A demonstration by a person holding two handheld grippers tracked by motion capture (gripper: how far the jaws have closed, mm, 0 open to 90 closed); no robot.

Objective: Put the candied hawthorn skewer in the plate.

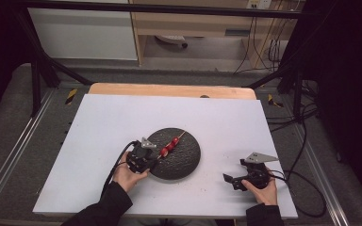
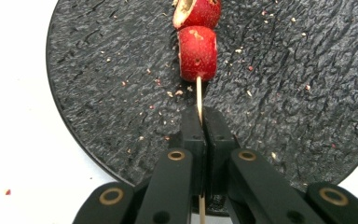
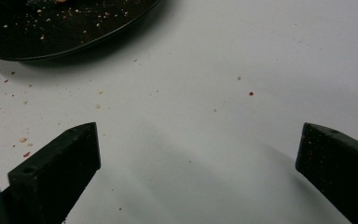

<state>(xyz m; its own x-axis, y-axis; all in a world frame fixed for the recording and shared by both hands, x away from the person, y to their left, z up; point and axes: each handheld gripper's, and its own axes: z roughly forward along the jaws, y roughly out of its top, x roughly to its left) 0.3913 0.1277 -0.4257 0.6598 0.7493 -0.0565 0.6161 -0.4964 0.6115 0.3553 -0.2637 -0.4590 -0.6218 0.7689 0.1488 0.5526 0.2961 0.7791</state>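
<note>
A round black slate plate (image 1: 184,157) lies mid-table, and across it runs a thin wooden skewer (image 1: 171,144) threaded with red fruit pieces (image 2: 197,52). My left gripper (image 1: 153,162) sits at the plate's near-left rim, shut on the bare end of the skewer (image 2: 199,97), whose stick passes between the jaws. My right gripper (image 1: 234,175) rests near the table's front right, jaws wide apart with nothing between them. In the right gripper view the plate's edge (image 3: 65,44) shows at the upper left, beyond the open fingertips (image 3: 70,158).
Crumbs are scattered over the plate (image 2: 307,88) and on the white table sheet (image 3: 177,107). The wooden table edge (image 1: 169,89) lies at the back. Black frame bars and cables (image 1: 306,141) run along the right side.
</note>
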